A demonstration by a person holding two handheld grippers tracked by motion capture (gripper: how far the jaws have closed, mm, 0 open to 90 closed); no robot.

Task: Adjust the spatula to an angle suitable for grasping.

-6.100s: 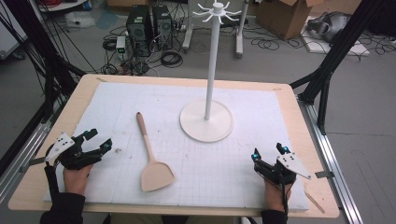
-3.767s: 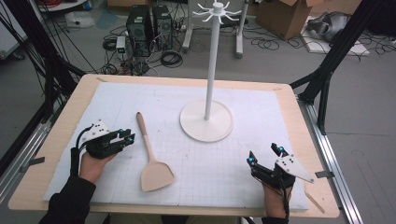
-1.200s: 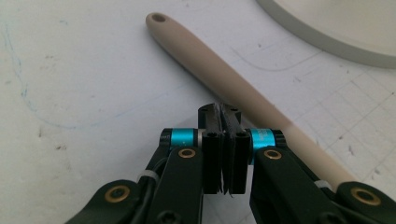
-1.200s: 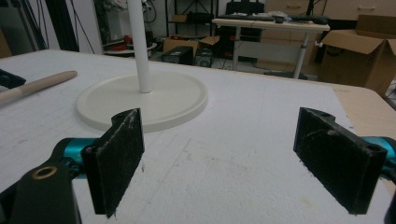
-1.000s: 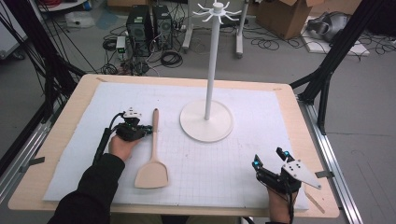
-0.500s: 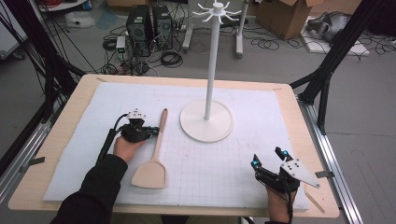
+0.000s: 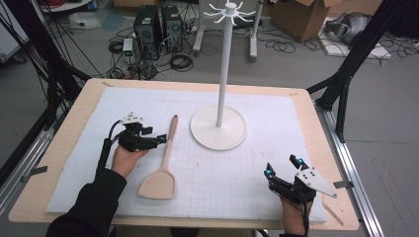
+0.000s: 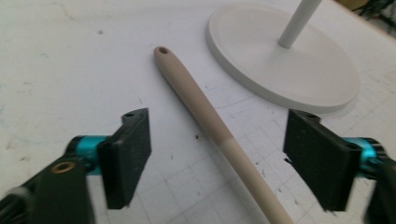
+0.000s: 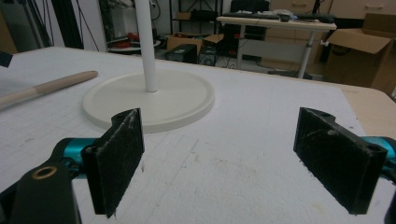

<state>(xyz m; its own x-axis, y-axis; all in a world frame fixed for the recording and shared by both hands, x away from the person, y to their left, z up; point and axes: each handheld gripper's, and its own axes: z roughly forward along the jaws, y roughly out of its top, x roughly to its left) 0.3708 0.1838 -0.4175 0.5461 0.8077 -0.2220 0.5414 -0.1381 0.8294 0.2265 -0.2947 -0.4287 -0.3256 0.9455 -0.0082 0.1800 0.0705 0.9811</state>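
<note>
My left tool (image 7: 157, 139) has slid in from the desk's (image 7: 316, 128) near-left edge, and its jaws are now spread on either side of the pale wooden spatula's (image 7: 164, 159) handle, touching nothing. The spatula has swung round on the white gridded mat (image 7: 222, 173) as I came in; its handle tip now lies close to the white hook stand's round base (image 7: 218, 127). I judge a pinch comes next. My right tool (image 7: 282, 173) waits spread at the near-right corner.
</note>
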